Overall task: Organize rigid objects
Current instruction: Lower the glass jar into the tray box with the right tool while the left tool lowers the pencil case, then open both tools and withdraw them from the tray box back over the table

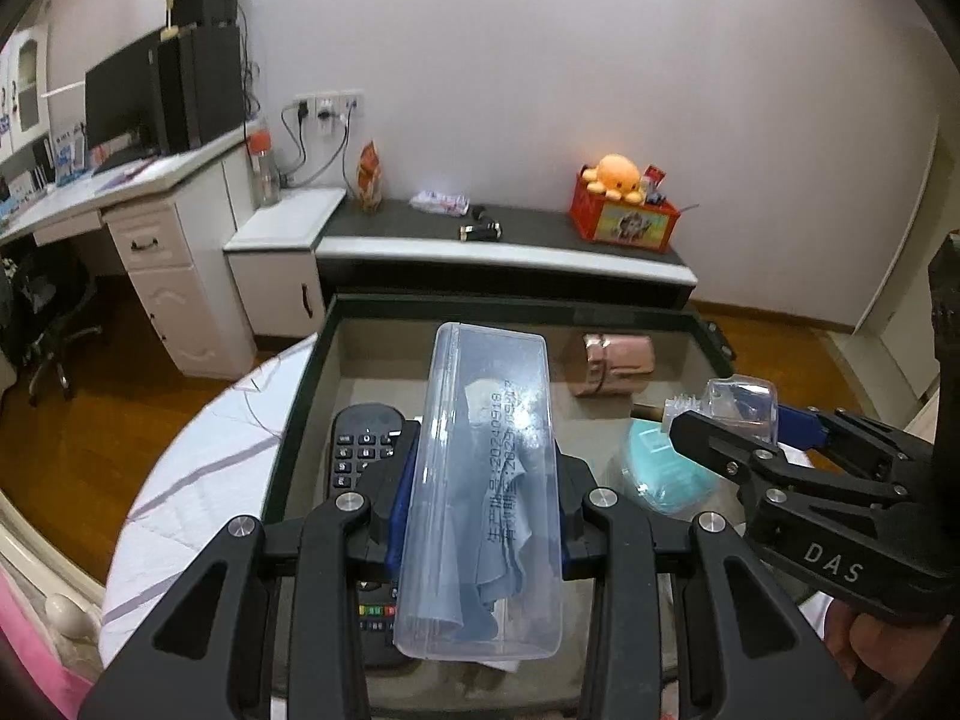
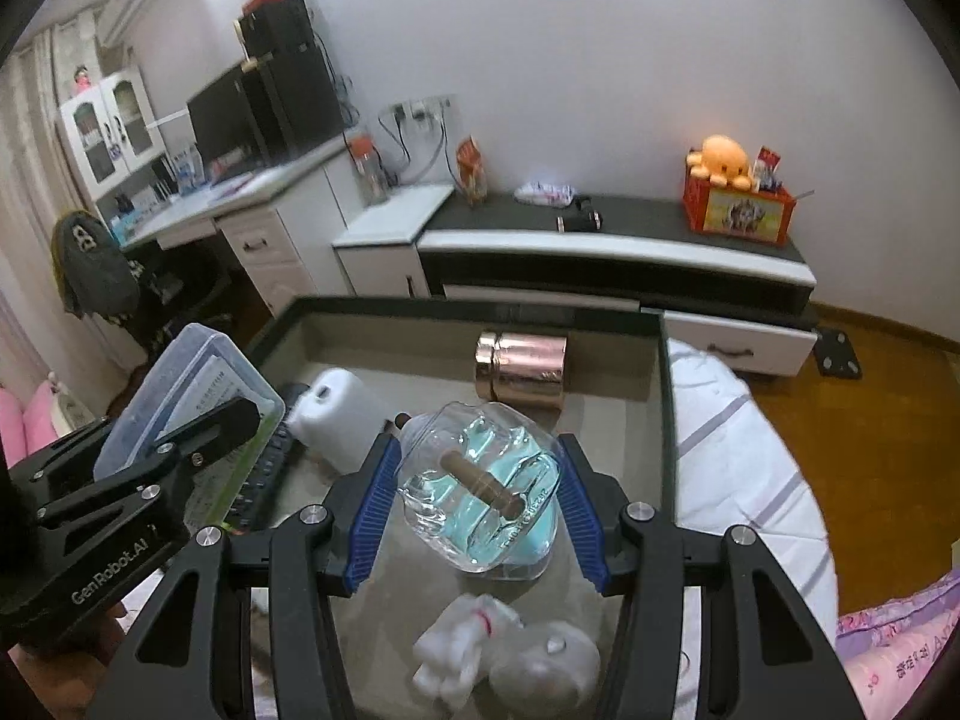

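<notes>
Both tools are hanging over the dark-rimmed tray, each pointing steeply down and each already loaded.

Left tool: its pads are clamping the clear plastic case across its width. The case's long axis is running straight away from the tool, toward the tray's far edge, near end sticking back past the pads. It is translucent and rigid, with a line of printed characters down one face and a crumpled blue cloth showing inside. Directly under it, a black remote is lying along the tray's left wall, so the case is sitting above that left side.

Right tool: its blue pads are pressing on the two sides of a clear glass bottle, squat and faceted, with a brown stopper-like stem lying across it and a teal tint showing through the glass. It is hovering over the tray's middle, nearer the right wall.

Below and beyond the right tool: a copper-pink metal canister lying on its side near the far edge; a white cylinder toward the left; a white plush toy at the near edge.

Judgement: each load is dropping into its own half; the left one needs floor beside the remote.
</notes>
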Demonstrator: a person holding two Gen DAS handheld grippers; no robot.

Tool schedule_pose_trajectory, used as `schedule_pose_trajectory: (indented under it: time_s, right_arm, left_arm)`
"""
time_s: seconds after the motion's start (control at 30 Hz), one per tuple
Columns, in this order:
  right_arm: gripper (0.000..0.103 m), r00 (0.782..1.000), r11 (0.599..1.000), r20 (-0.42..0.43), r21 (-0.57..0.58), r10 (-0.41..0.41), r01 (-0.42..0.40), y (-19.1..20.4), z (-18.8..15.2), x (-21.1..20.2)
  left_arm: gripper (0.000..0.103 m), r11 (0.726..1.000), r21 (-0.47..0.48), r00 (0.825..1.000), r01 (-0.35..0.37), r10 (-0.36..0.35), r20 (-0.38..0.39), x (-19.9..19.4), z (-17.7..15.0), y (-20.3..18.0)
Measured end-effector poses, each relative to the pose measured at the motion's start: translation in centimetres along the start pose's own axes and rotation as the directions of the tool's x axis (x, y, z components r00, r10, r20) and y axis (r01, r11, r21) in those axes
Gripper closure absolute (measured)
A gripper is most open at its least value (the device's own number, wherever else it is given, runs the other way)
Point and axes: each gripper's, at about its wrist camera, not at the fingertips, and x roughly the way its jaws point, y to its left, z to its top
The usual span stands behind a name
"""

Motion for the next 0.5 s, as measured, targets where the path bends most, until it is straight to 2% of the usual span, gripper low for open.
schedule_pose_trajectory:
  time_s: [0.2,0.23,0.27,0.3,0.33,0.37,0.5]
  right_arm:
    - [0.049,0.998,1.0,-0.062,0.003,-0.012,0.012,-0.2,-0.1,2.4]
    - [0.049,0.997,1.0,-0.072,0.001,-0.015,0.015,-0.1,-0.1,2.6]
    - [0.047,0.998,1.0,-0.068,0.005,-0.017,0.017,-0.2,-0.2,2.5]
    - [0.042,0.998,1.0,-0.061,0.008,-0.021,0.021,-0.3,-0.2,2.3]
    - [0.028,0.998,1.0,-0.053,0.007,-0.022,0.023,-0.2,-0.1,2.0]
    - [0.02,0.999,1.0,-0.038,0.011,-0.024,0.025,-0.2,-0.1,1.5]
    - [0.018,0.999,0.999,-0.021,0.002,-0.034,0.034,0.1,-0.1,0.2]
  left_arm:
    - [0.067,1.0,0.007,0.999,-0.028,0.028,-0.038,1.8,-0.2,0.3]
    - [0.063,1.0,0.006,0.999,-0.028,0.028,-0.037,1.7,-0.2,0.4]
    - [0.054,1.0,0.005,0.999,-0.03,0.03,-0.032,1.5,-0.3,0.4]
    - [0.048,0.999,0.007,0.999,-0.039,0.039,-0.02,1.2,-0.2,0.4]
    - [0.036,0.999,0.008,0.999,-0.047,0.047,-0.008,0.9,-0.2,0.4]
    - [0.028,0.998,0.005,0.998,-0.057,0.057,0.01,0.3,-0.2,0.5]
    - [0.012,0.997,-0.006,0.995,-0.078,0.078,0.06,-1.7,-0.1,1.0]
